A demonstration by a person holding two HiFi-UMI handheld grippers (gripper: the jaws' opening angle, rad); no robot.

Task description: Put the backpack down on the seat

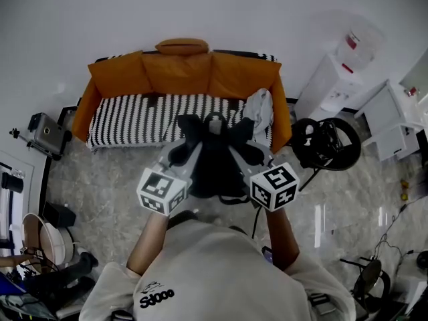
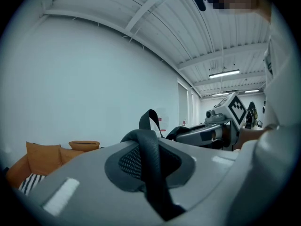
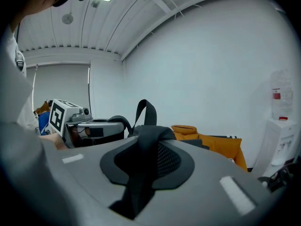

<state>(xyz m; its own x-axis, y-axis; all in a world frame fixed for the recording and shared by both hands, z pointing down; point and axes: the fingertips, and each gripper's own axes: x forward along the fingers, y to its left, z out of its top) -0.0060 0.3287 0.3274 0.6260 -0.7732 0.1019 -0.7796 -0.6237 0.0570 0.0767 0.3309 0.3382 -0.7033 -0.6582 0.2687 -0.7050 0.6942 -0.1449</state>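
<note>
A black backpack [image 1: 215, 169] hangs in the air just in front of an orange sofa [image 1: 120, 79] and its striped seat [image 1: 134, 116]. The left gripper [image 1: 192, 154] and right gripper [image 1: 239, 152] are each clamped tight on 1 shoulder strap [image 2: 153, 159].
</note>
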